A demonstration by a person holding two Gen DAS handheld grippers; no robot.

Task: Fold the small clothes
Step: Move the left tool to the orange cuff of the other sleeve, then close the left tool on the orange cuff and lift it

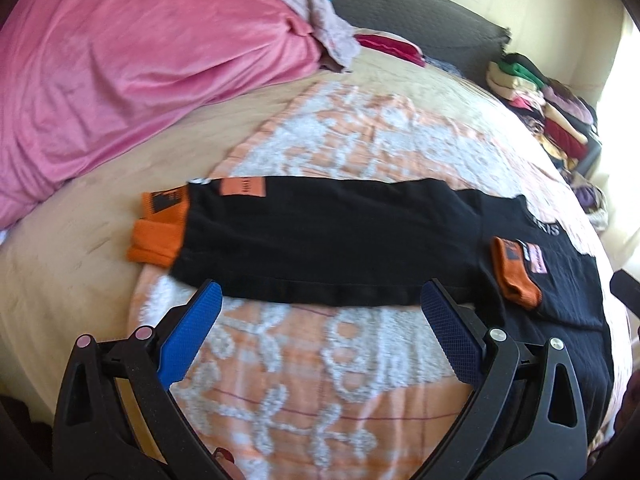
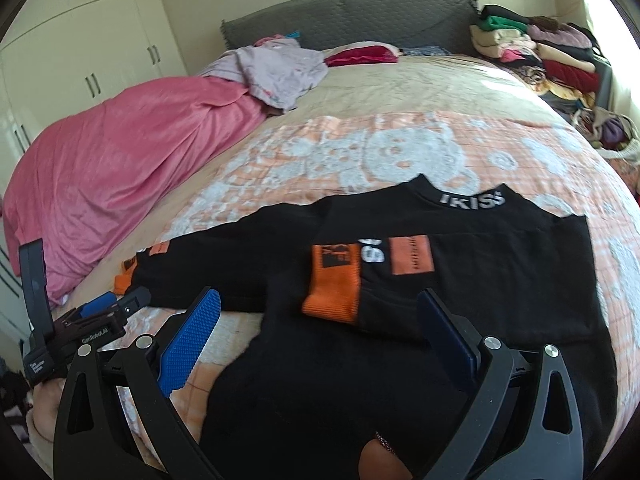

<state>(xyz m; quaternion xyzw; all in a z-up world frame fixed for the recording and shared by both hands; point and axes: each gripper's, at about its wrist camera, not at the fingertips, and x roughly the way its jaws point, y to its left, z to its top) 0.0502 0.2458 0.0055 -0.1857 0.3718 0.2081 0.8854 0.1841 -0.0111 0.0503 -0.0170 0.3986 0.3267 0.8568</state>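
black top (image 2: pixel 400 280) with orange cuffs (image 2: pixel 332 284) is lying flat on the peach patterned towel (image 2: pixel 360 148) spread over the bed, one sleeve folded across its chest. left gripper (image 1: pixel 320 304) is hovering at the stretched-out sleeve's edge, fingers spread and empty. right gripper (image 2: pixel 320 308) is hanging over the body, fingers apart, gripping nothing.

The small long-sleeved cotton top (image 2: pixel 460 280) is black, with ribbed orange cuffs (image 2: pixel 332 284), an orange rectangular patch (image 2: pixel 412 256) and grey-white lettering on its collar. It lies on a fluffy peach-orange blanket (image 2: pixel 360 152) patterned with whitish bear and flower shapes and thin red grid lines. The crumpled quilt (image 2: pixel 120 168) beside it is plain pink. The padded headboard (image 2: pixel 360 12) is dark grey. Both tongs, left (image 1: pixel 320 312) and right (image 2: pixel 320 316), are black with 2 textured blue pads (image 2: pixel 192 336) each.
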